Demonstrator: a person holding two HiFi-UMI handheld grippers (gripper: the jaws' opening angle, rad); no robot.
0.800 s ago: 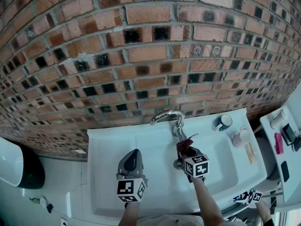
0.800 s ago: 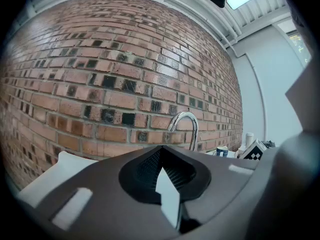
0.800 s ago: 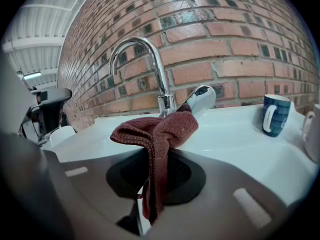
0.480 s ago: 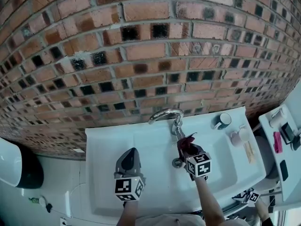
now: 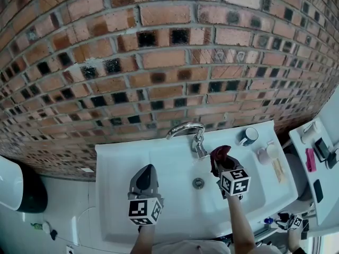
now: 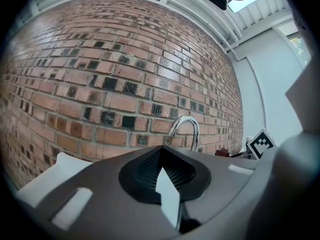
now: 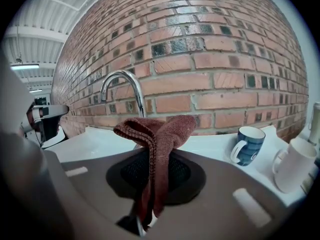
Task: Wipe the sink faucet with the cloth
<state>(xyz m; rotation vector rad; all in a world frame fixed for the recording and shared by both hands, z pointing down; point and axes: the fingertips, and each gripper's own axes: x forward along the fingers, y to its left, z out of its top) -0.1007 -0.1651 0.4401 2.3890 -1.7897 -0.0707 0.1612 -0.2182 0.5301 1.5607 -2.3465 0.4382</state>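
Note:
The chrome faucet (image 5: 186, 128) arches over the white sink (image 5: 159, 157) from the brick wall, and it also shows in the left gripper view as the faucet (image 6: 185, 129). My right gripper (image 5: 221, 163) is shut on a dark red cloth (image 5: 219, 154), just right of the faucet's base and apart from it. In the right gripper view the cloth (image 7: 157, 134) sticks up folded from the jaws, with the faucet (image 7: 120, 84) behind it to the left. My left gripper (image 5: 149, 169) hovers over the basin's left half, shut on nothing.
The drain (image 5: 198, 183) lies between the two grippers. A blue mug (image 5: 249, 136) and a white cup (image 5: 263, 155) stand on the sink's right ledge. A white shelf (image 5: 318, 157) with small items is at far right. A black and white bin (image 5: 21, 187) sits at far left.
My right gripper has carried the cloth rightward, off the faucet's stem, and the drain now shows. The left gripper has barely moved.

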